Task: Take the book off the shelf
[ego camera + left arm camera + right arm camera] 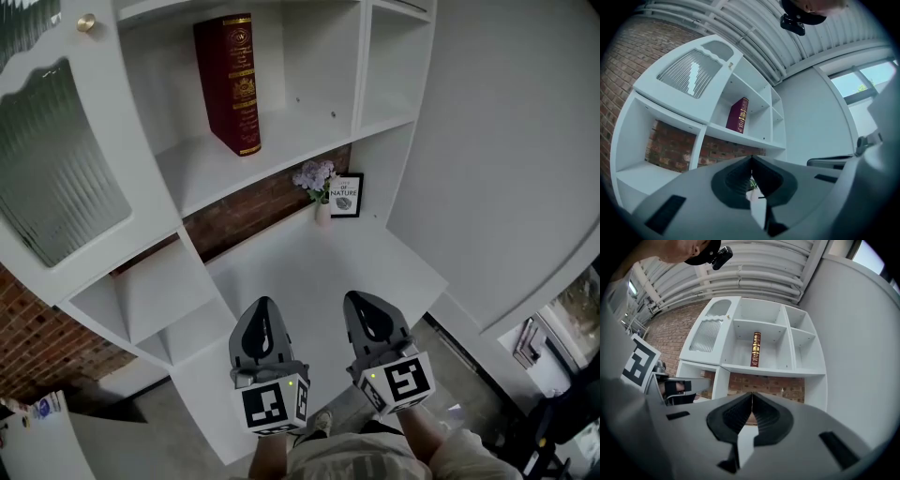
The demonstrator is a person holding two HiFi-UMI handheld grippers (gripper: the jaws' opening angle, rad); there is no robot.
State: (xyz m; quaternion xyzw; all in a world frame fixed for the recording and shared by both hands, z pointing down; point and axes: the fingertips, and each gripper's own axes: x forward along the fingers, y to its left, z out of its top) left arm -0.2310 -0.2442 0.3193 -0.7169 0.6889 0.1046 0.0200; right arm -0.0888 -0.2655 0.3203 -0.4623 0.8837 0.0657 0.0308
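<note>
A dark red book [230,82] with gold print stands upright on an upper shelf [234,159] of a white shelf unit. It also shows as the red book [738,115] in the left gripper view and as the book [755,349] in the right gripper view, far ahead of both. My left gripper [262,305] and right gripper [361,300] hang side by side low in the head view, well below the book. Both have their jaws closed together with nothing between them.
A small vase of purple flowers [317,180] and a framed card [345,195] stand on the lower shelf [309,262]. A cabinet door with ribbed glass [52,169] is at the left. Brick wall shows behind the open compartments.
</note>
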